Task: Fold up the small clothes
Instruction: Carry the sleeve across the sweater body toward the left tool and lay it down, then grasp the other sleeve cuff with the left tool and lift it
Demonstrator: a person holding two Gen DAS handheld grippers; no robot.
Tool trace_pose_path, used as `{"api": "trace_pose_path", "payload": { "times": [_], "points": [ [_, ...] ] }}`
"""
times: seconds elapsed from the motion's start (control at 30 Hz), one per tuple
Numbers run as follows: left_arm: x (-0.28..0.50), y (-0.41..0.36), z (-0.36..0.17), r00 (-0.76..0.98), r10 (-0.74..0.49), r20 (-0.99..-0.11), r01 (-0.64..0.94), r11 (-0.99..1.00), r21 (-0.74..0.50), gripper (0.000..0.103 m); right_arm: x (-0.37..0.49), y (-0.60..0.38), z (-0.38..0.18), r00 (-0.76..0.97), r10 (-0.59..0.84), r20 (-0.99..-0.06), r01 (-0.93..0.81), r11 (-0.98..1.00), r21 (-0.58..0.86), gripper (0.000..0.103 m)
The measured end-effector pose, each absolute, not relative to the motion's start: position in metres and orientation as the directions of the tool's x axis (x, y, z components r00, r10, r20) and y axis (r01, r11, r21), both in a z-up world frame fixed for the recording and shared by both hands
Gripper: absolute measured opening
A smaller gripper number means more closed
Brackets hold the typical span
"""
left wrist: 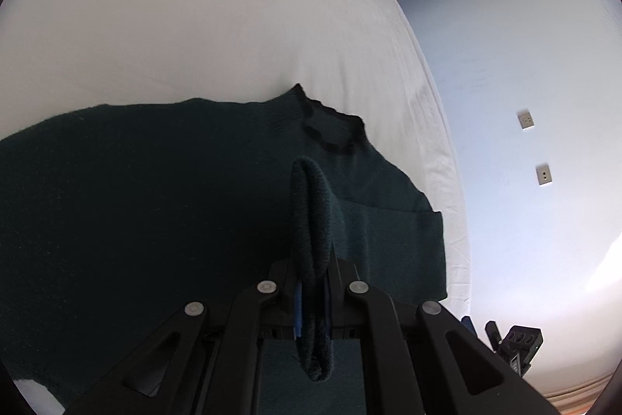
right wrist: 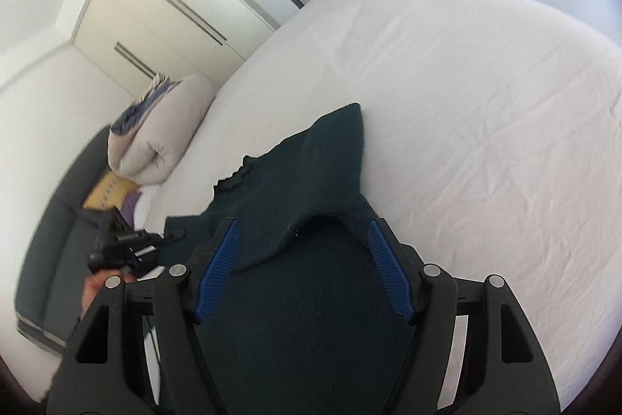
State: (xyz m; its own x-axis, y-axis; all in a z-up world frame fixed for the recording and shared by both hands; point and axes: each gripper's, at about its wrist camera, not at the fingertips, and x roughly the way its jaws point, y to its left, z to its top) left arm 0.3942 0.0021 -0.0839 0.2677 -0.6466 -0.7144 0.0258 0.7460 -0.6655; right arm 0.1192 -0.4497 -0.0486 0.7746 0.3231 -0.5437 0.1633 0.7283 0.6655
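Note:
A dark green knit sweater point(left wrist: 155, 189) lies on the white bed point(left wrist: 194, 26), its frilled neckline point(left wrist: 330, 127) toward the bed's right edge. My left gripper point(left wrist: 313, 282) is shut on a fold of the sweater's fabric, which sticks up between the fingers. In the right wrist view the sweater point(right wrist: 303, 181) spreads under and between my right gripper point(right wrist: 305, 259), whose blue-padded fingers point(right wrist: 219, 267) stand wide open over the cloth. A raised fold of fabric lies between them. The left gripper point(right wrist: 120, 244) shows at the left, held by a hand.
A rolled beige duvet point(right wrist: 155, 131) lies at the bed's left edge beside a dark sofa point(right wrist: 58, 220) with a yellow cushion point(right wrist: 105, 193). White wardrobe doors point(right wrist: 163, 6) stand behind. The white sheet point(right wrist: 486, 142) stretches to the right. A wall with sockets point(left wrist: 525, 119) lies beyond the bed.

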Motion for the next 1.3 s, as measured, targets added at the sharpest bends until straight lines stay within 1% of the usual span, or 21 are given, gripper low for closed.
{"api": "trace_pose_path", "payload": {
  "times": [0.07, 0.13, 0.2, 0.27, 0.4, 0.5, 0.6, 0.73, 0.8, 0.83, 0.97, 1.07, 1.13, 1.17, 1.23, 1.27, 1.3],
  "points": [
    [0.394, 0.005, -0.093, 0.255, -0.624, -0.739, 0.022, 0.767, -0.641, 0.007, 0.100, -0.461, -0.059, 0.778, 0.317, -0.542, 0.187, 0.708, 0.681, 0.067],
    [0.391, 0.010, -0.101, 0.248, -0.604, -0.757, 0.017, 0.784, -0.621, 0.007, 0.101, -0.466, -0.066, 0.780, 0.318, -0.539, 0.194, 0.695, 0.692, 0.067],
    [0.390, 0.013, -0.106, 0.248, -0.598, -0.762, 0.004, 0.788, -0.616, 0.007, 0.107, -0.471, -0.066, 0.777, 0.343, -0.528, 0.183, 0.679, 0.711, 0.067],
    [0.390, 0.017, -0.107, 0.252, -0.594, -0.764, 0.006, 0.791, -0.612, 0.007, 0.090, -0.484, -0.056, 0.764, 0.370, -0.528, 0.170, 0.674, 0.719, 0.067],
    [0.389, 0.004, -0.101, 0.263, -0.575, -0.775, 0.021, 0.806, -0.591, 0.007, 0.118, -0.483, -0.046, 0.724, 0.444, -0.527, 0.154, 0.642, 0.751, 0.067],
    [0.389, 0.011, -0.100, 0.282, -0.571, -0.771, 0.006, 0.805, -0.594, 0.007, 0.145, -0.483, -0.045, 0.685, 0.523, -0.507, 0.127, 0.599, 0.791, 0.067],
    [0.394, 0.016, -0.103, 0.281, -0.573, -0.770, -0.005, 0.802, -0.598, 0.008, 0.175, -0.489, -0.058, 0.653, 0.570, -0.499, 0.144, 0.553, 0.820, 0.067],
    [0.395, 0.007, -0.114, 0.266, -0.552, -0.791, 0.023, 0.824, -0.567, 0.008, 0.216, -0.500, -0.071, 0.649, 0.606, -0.460, 0.164, 0.479, 0.862, 0.067],
    [0.394, 0.008, -0.118, 0.280, -0.566, -0.776, 0.020, 0.811, -0.584, 0.012, 0.236, -0.500, -0.073, 0.631, 0.644, -0.433, 0.149, 0.447, 0.882, 0.067],
    [0.394, 0.009, -0.119, 0.284, -0.574, -0.768, 0.014, 0.803, -0.596, 0.012, 0.246, -0.499, -0.078, 0.620, 0.660, -0.424, 0.151, 0.430, 0.890, 0.067],
    [0.396, 0.009, -0.122, 0.298, -0.580, -0.758, 0.013, 0.797, -0.604, 0.016, 0.282, -0.501, -0.101, 0.599, 0.661, -0.451, 0.209, 0.414, 0.886, 0.067],
    [0.395, 0.003, -0.119, 0.303, -0.575, -0.760, 0.036, 0.804, -0.594, 0.027, 0.295, -0.503, -0.118, 0.588, 0.674, -0.447, 0.237, 0.385, 0.892, 0.067],
    [0.394, -0.002, -0.117, 0.305, -0.584, -0.752, 0.055, 0.799, -0.599, 0.041, 0.293, -0.499, -0.116, 0.574, 0.683, -0.451, 0.220, 0.402, 0.889, 0.067],
    [0.394, -0.004, -0.116, 0.307, -0.592, -0.745, 0.063, 0.794, -0.605, 0.045, 0.288, -0.496, -0.115, 0.557, 0.695, -0.455, 0.206, 0.415, 0.886, 0.067],
    [0.392, -0.003, -0.114, 0.313, -0.607, -0.730, 0.071, 0.782, -0.619, 0.058, 0.275, -0.488, -0.114, 0.509, 0.731, -0.454, 0.175, 0.429, 0.886, 0.067],
    [0.391, -0.003, -0.113, 0.317, -0.615, -0.722, 0.074, 0.775, -0.627, 0.061, 0.267, -0.485, -0.113, 0.492, 0.743, -0.454, 0.162, 0.434, 0.886, 0.067],
    [0.389, -0.003, -0.112, 0.321, -0.617, -0.718, 0.077, 0.773, -0.630, 0.068, 0.259, -0.483, -0.112, 0.477, 0.754, -0.452, 0.154, 0.435, 0.887, 0.067]
  ]
}}
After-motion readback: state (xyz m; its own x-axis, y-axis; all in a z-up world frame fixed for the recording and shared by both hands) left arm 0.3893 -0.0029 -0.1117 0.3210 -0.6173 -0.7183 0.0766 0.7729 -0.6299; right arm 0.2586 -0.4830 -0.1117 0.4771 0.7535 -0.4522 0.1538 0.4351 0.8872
